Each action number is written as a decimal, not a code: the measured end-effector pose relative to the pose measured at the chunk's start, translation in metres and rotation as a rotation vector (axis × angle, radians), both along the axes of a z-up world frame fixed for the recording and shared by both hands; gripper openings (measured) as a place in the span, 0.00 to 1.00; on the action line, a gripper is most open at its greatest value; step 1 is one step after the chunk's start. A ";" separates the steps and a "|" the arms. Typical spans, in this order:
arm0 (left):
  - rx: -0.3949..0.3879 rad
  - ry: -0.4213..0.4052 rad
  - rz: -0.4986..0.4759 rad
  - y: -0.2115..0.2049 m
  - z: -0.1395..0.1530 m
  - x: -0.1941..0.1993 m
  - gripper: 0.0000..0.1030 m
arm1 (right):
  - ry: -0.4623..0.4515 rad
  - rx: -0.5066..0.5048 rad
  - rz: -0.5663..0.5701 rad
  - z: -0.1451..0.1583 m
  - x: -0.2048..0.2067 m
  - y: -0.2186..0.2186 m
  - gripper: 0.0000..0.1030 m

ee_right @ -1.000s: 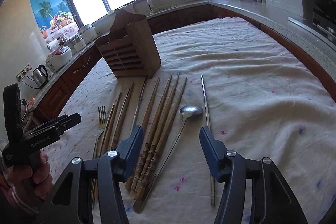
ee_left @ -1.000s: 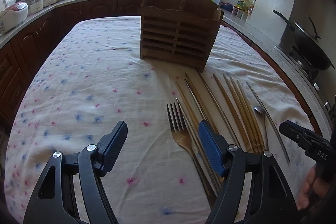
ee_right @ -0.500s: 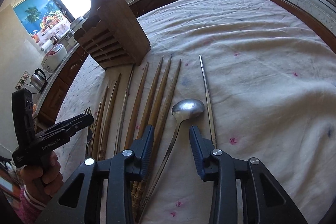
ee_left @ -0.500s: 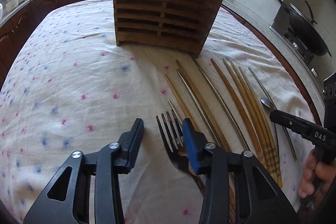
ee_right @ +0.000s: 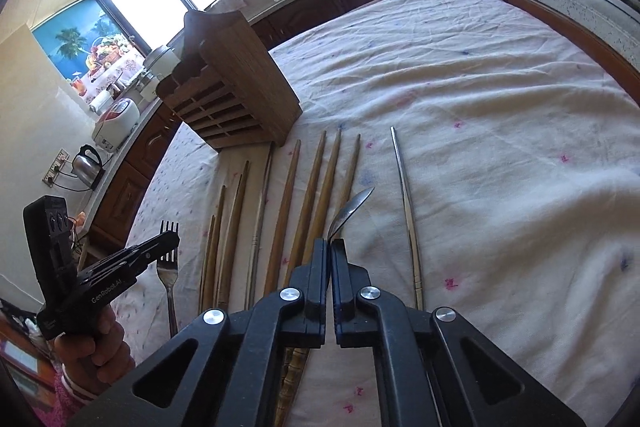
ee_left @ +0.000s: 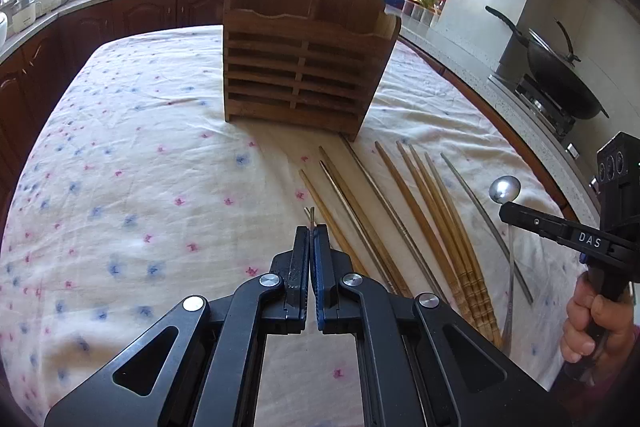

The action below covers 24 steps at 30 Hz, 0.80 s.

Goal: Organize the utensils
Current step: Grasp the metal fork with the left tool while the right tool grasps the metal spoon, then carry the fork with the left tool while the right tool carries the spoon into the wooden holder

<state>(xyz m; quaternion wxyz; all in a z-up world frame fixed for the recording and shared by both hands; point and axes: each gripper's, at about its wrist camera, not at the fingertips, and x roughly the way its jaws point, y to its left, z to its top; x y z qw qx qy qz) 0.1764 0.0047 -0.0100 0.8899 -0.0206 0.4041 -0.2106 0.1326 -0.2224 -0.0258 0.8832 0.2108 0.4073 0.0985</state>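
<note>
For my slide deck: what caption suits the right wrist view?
Right tool shut on the spoon, chopsticks alongside, wooden holder beyond.

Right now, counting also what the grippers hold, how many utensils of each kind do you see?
Long chopsticks, wooden and metal: 9
Silver metal fork: 1
Silver metal spoon: 1
Total: 11

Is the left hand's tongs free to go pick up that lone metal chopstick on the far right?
Probably not yet: the left tongs are shut on the fork, and the right tongs, holding the spoon, sit nearer the metal chopstick.
</note>
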 end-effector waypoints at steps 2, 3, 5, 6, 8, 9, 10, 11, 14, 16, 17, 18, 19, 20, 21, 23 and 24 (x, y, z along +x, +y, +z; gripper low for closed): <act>-0.010 -0.022 0.012 0.007 0.009 -0.004 0.02 | -0.028 -0.007 0.001 0.011 -0.004 0.002 0.02; -0.014 -0.033 0.018 0.010 0.014 -0.006 0.02 | -0.042 -0.008 0.000 0.016 -0.007 0.002 0.02; -0.024 -0.056 0.031 0.016 0.023 -0.009 0.02 | -0.068 -0.009 0.004 0.028 -0.009 0.003 0.02; -0.028 -0.068 0.038 0.020 0.027 -0.010 0.02 | -0.082 -0.009 0.004 0.033 -0.010 0.004 0.02; -0.038 -0.096 0.056 0.027 0.038 -0.010 0.02 | -0.111 -0.010 0.002 0.045 -0.012 0.006 0.02; -0.047 -0.110 0.066 0.030 0.044 -0.010 0.02 | -0.128 -0.011 0.001 0.052 -0.012 0.007 0.02; -0.056 -0.123 0.075 0.033 0.049 -0.010 0.02 | -0.147 -0.011 0.000 0.059 -0.012 0.008 0.02; -0.065 -0.137 0.087 0.036 0.054 -0.008 0.02 | -0.167 -0.014 0.001 0.065 -0.012 0.010 0.02; -0.087 -0.187 0.118 0.046 0.073 -0.005 0.02 | -0.219 -0.033 0.003 0.082 -0.008 0.016 0.02; -0.096 -0.224 0.136 0.051 0.087 -0.002 0.02 | -0.251 -0.044 0.007 0.092 -0.004 0.020 0.02; -0.099 -0.243 0.147 0.053 0.093 0.000 0.02 | -0.266 -0.050 0.008 0.097 -0.003 0.023 0.02; -0.101 -0.261 0.158 0.055 0.099 0.003 0.02 | -0.282 -0.053 0.008 0.101 -0.001 0.024 0.02; -0.102 -0.279 0.171 0.057 0.105 0.006 0.02 | -0.297 -0.056 0.009 0.106 0.002 0.025 0.02; -0.102 -0.296 0.185 0.059 0.112 0.010 0.02 | -0.312 -0.058 0.009 0.111 0.005 0.026 0.02; -0.100 -0.314 0.197 0.061 0.117 0.014 0.02 | -0.327 -0.062 0.009 0.116 0.008 0.026 0.02; -0.095 -0.345 0.221 0.064 0.127 0.024 0.02 | -0.357 -0.073 0.007 0.125 0.015 0.028 0.02; -0.090 -0.356 0.234 0.065 0.132 0.029 0.02 | -0.370 -0.081 0.006 0.129 0.017 0.029 0.02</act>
